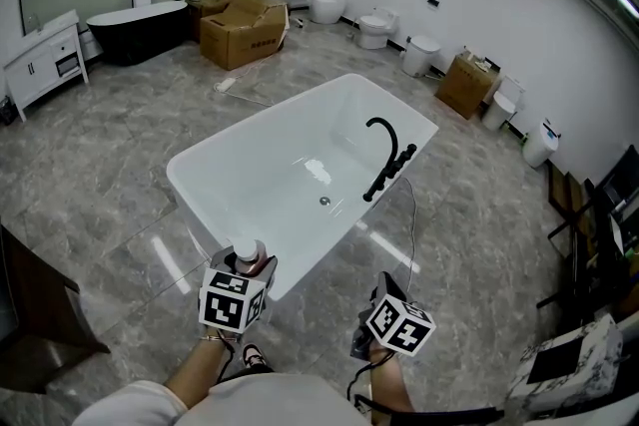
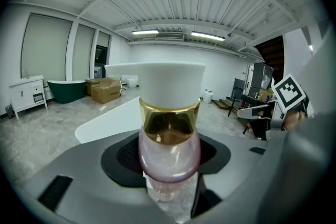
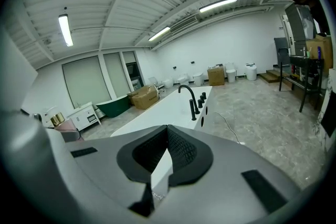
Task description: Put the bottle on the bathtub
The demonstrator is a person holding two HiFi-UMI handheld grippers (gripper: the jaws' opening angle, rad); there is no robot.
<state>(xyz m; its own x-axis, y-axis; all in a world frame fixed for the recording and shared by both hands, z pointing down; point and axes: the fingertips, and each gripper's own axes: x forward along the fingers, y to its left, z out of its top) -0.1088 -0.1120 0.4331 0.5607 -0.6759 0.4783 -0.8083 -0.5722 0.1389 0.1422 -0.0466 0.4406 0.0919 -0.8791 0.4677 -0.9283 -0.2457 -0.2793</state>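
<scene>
- Grey marble floor [image 1: 90, 175] surrounds the white bathtub [image 1: 196, 163] at frame centre.
- Pink, white-capped bottle [image 1: 251, 255] sits clamped in the left gripper [image 1: 247, 266], lower left, near the tub's nearest corner.
- Carrying step, I judge; next, reach the flat rim and let go.
- Right gripper [image 1: 375, 297] is closed and empty; the black faucet [image 1: 385, 158] on the right rim isn't in the way.

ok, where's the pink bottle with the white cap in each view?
Head view: pink bottle with gold collar and white cap, lower left, beside the white bathtub.
Left gripper view: dead centre, gripped between the jaws.
Right gripper view: far left edge, small.
Shared landmark: the bathtub, in all three.
</scene>
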